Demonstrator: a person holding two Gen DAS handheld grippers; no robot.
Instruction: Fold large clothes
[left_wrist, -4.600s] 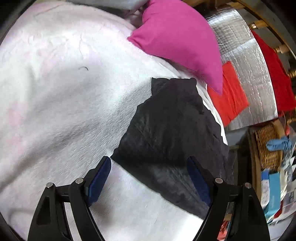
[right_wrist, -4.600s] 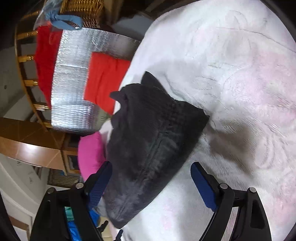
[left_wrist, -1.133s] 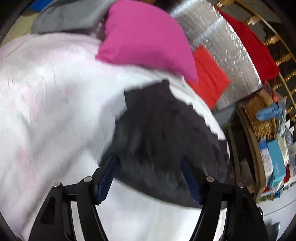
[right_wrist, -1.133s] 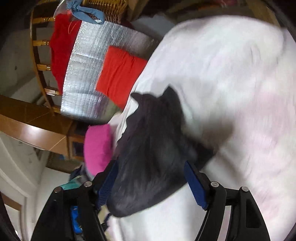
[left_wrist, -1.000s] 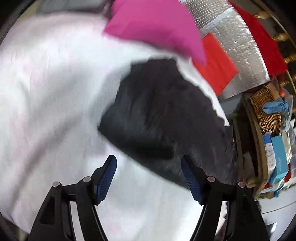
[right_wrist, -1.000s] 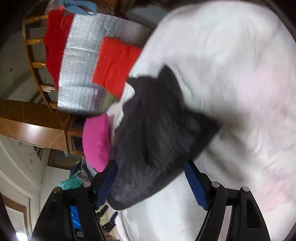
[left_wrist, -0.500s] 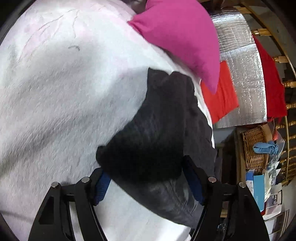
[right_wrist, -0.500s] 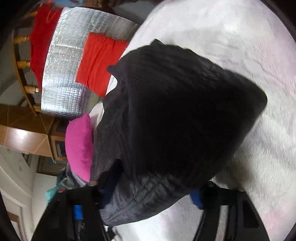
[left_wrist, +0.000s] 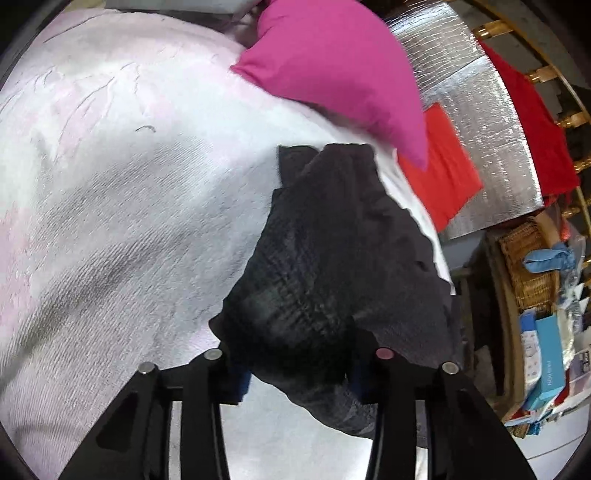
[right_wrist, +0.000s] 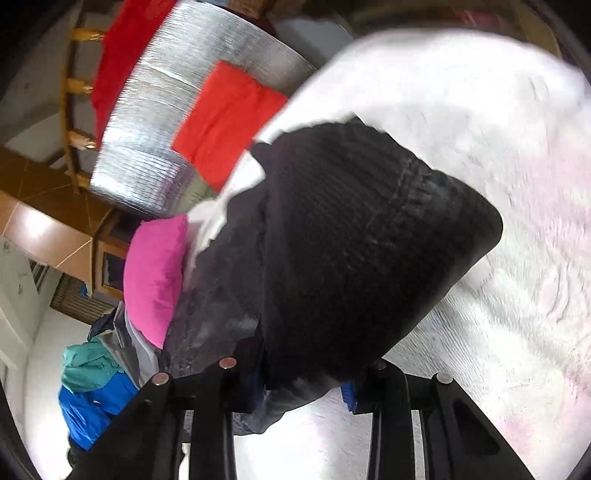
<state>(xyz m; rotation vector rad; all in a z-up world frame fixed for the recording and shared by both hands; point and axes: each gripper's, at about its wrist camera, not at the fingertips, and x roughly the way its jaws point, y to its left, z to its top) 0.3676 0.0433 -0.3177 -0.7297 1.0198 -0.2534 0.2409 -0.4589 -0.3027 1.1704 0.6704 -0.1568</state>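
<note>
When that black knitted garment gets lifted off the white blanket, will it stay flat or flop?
The black knitted garment will probably flop: it already bunches and drapes between the closing jaws. Its ribbed knit looks grippy, so slipping seems unlikely.

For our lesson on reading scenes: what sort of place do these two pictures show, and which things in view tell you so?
Most likely a bedroom or living room at home. A dark garment lies on a soft white blanket beside a pink pillow, and a wicker basket sits among household clutter at the side.
</note>
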